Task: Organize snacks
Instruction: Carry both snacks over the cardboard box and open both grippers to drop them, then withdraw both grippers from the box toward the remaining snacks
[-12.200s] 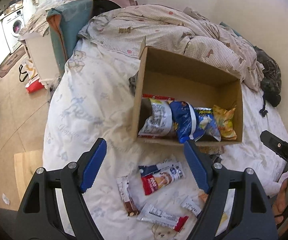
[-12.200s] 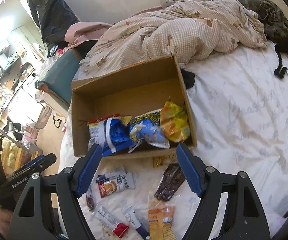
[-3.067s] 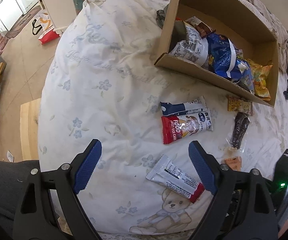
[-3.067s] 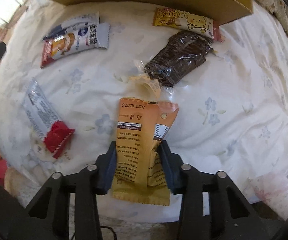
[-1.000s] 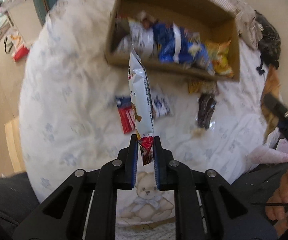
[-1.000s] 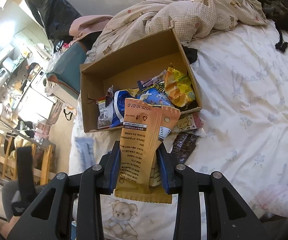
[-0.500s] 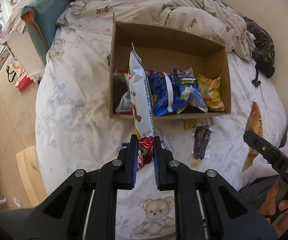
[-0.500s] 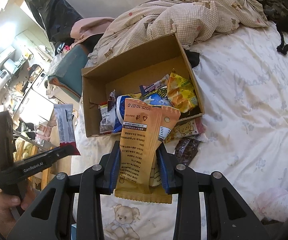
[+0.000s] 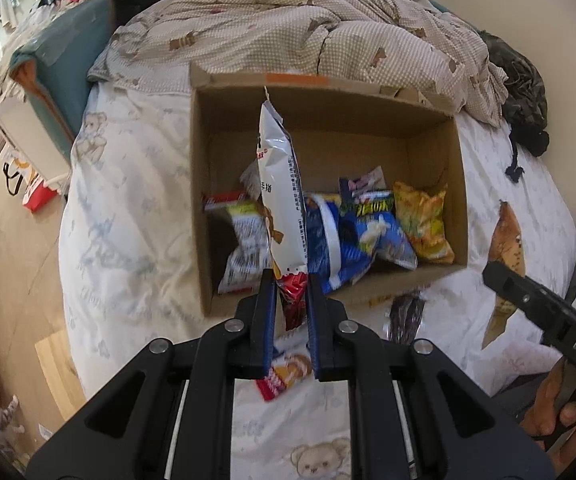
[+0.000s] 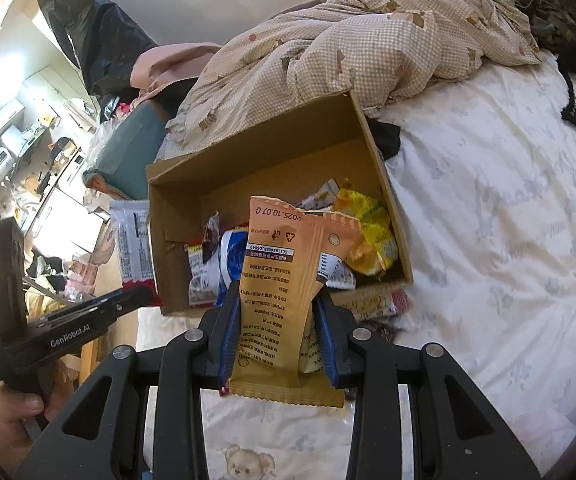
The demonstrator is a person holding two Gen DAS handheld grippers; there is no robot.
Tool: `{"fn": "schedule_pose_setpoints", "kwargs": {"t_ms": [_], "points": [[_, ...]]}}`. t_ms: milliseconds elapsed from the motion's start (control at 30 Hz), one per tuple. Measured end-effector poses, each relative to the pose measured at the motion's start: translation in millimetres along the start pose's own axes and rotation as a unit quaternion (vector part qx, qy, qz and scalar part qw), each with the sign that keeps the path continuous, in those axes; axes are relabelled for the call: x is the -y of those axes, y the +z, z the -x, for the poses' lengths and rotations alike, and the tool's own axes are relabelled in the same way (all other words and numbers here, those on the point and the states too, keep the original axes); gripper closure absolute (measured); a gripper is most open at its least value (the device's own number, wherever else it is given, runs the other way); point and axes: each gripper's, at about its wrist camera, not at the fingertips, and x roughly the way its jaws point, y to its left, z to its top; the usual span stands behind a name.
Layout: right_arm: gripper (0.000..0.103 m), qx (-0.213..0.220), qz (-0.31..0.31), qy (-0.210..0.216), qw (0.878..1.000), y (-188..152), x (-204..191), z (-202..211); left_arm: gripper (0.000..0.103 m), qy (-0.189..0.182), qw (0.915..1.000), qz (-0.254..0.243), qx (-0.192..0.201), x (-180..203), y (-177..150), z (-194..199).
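Left wrist view shows the left gripper [image 9: 291, 300] pinching the red lower end of a white snack packet [image 9: 281, 200], whose long axis runs straight up and away from the jaws, its top leaning over the cardboard box [image 9: 328, 92]. That box is the landmark: it sits on the bed sheet [image 9: 127, 216] directly ahead of both tools, open side up, with a row of snack bags along its near wall. In the right wrist view the right gripper [image 10: 279, 340] is pressed onto an orange snack packet [image 10: 283, 280], also held upright by its lower half, and the box lies ahead and slightly left of it. Judged from these two views, the left tool is the nearer to the box, its fingers close to the near wall, while the right one sits back toward the near-right corner. A dark wrapped snack [image 9: 406, 314] and a red-and-white pack [image 9: 283, 374] lie on the sheet outside the near wall. Each packet probably needs only a short forward carry past that wall before release.
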Motion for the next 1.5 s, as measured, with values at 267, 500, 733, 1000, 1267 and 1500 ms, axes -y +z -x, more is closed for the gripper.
{"fn": "schedule_pose_setpoints", "kwargs": {"t_ms": [267,500,733,1000,1267,1500], "points": [[0.067,0.002,0.018,-0.009,1.0,27,-1,-25,0.092,-0.006,0.9994,-0.023,0.026,5,24,-17],[0.067,0.003,0.024,-0.013,1.0,52,1,-50,0.092,-0.023,0.9997,0.012,0.005,-11,26,-38],[0.067,-0.002,0.035,-0.009,0.999,68,-4,-72,0.092,-0.011,0.9998,-0.005,0.017,-10,33,-42],[0.064,-0.017,0.011,0.01,1.0,81,2,-92,0.091,-0.019,0.9997,0.011,0.009,-12,38,-49],[0.028,0.014,-0.005,0.031,0.999,86,2,-81,0.041,-0.024,0.9994,0.016,0.019,-12,40,-44],[0.028,0.012,0.0,0.023,1.0,86,1,-80,0.02,-0.014,0.9985,0.027,0.045,-19,38,-34]]}}
